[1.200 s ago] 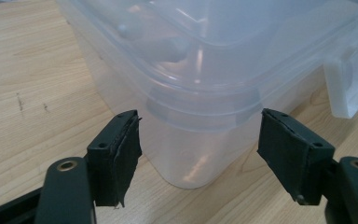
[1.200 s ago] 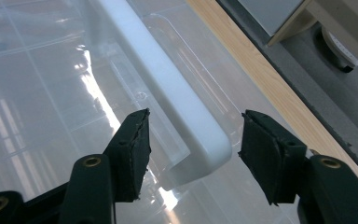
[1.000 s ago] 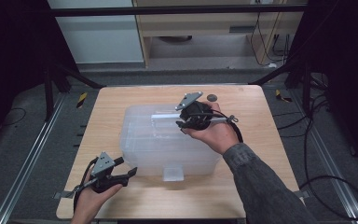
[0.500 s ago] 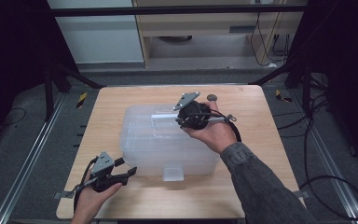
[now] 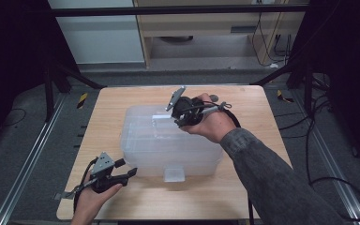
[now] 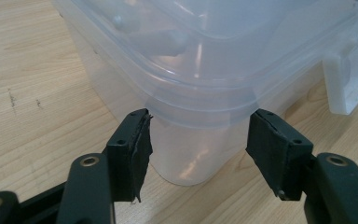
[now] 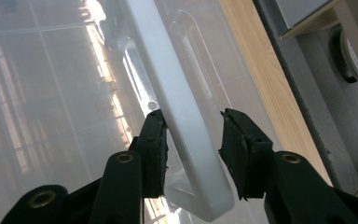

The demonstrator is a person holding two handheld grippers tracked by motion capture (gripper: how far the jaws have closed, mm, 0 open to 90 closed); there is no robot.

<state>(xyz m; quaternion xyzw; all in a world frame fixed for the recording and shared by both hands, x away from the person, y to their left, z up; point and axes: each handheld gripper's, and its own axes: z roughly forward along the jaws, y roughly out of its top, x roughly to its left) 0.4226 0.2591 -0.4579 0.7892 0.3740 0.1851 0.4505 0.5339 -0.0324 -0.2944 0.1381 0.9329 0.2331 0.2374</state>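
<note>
Nearest, left gripper [image 5: 130, 172]: hovers at the near left corner of the box [image 5: 168, 140]; in the left gripper view its jaws stand spread on either side of that rounded corner [image 6: 193, 154], pads clear of the plastic
Near latch [image 5: 174, 174]: white clip on the box's front wall, swung outward at its foot, so judged released
Box: clear plastic, lid [image 5: 166, 133] on, at the middle of the table [image 5: 243, 187]
Far latch [image 7: 177, 121]: white handle bar at the box's far edge, lying between the jaws in the right gripper view
Right gripper [image 5: 171, 114]: over the far edge of the lid; jaws have just been closing round the far latch; one pad [image 7: 154, 140] touches the bar, the other [image 7: 235, 140] has a gap, so no firm pinch yet
Progress: judged early to middle; near latch seems freed, lid not lifted
Left to do: grip and work the far latch, then raise the lid while the left gripper steadies the corner
</note>
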